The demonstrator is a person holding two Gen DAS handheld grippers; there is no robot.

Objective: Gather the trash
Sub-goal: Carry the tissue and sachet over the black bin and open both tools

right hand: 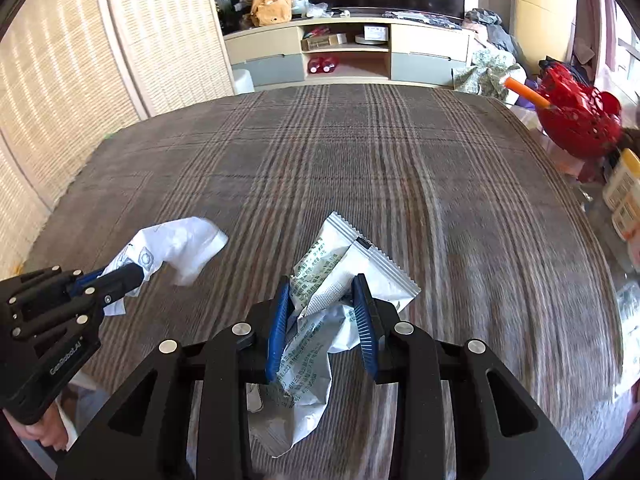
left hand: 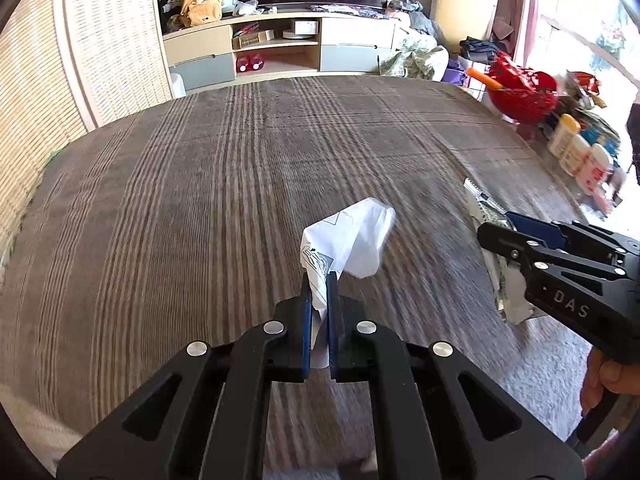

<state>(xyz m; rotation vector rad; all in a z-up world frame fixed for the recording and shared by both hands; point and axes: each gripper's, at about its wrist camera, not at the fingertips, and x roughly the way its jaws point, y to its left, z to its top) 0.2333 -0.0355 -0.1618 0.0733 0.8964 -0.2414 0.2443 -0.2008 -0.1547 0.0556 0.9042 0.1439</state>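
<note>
Left wrist: left gripper (left hand: 319,280) pinches white paper (left hand: 348,240); right gripper (right hand: 322,294) clamps (seemingly two) wrappers (right hand: 340,264).

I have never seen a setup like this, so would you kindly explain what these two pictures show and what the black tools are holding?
These are two handheld black grippers with blue pads, not a robot; a person squeezes one in each hand. Each picture comes from a fisheye camera on one gripper, looking along its fingers. In the left view, the left gripper is shut on a crumpled white paper wrapper. In the right view, the right gripper clamps crinkled white foil packets with green print. Both hover over a brown plaid bedspread, on which I see no other trash. Bottles and a red basket stand at the right.
</note>
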